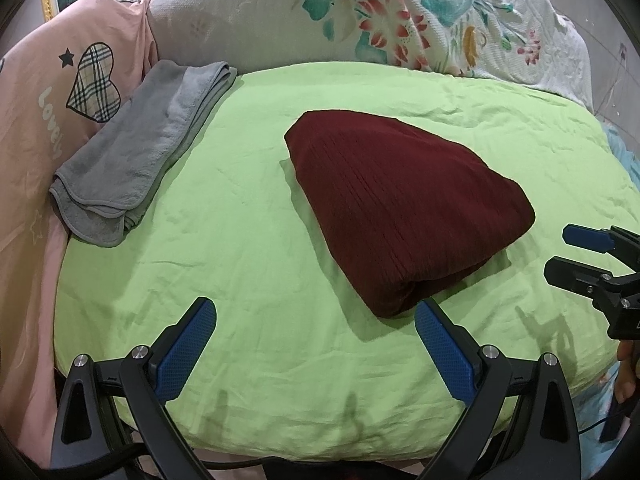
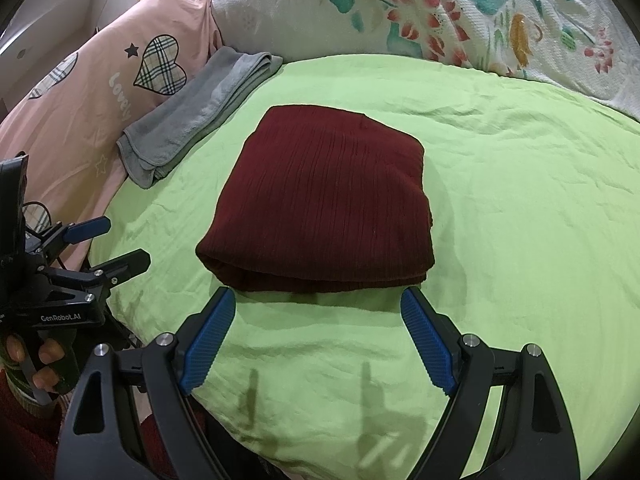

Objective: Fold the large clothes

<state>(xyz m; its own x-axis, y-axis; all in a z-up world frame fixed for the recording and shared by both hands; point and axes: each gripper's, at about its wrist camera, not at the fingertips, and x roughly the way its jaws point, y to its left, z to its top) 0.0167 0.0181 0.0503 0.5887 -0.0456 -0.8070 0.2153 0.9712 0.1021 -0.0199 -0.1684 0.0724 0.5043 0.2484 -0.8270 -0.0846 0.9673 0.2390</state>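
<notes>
My dark red ribbed garment (image 2: 324,200) lies folded into a thick, squarish bundle — layered edges facing me, ribs running away from me. It rests flat on the light green bedsheet (image 2: 520,208), near the middle — nothing touching it.

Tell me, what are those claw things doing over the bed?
A person holds a grabber in each hand for folding clothes. The dark red garment already lies folded in a neat bundle on the green sheet. The left gripper and the right gripper both hang open just in front of it, holding nothing. A folded grey towel lies off to the side by the pink bedding.
</notes>
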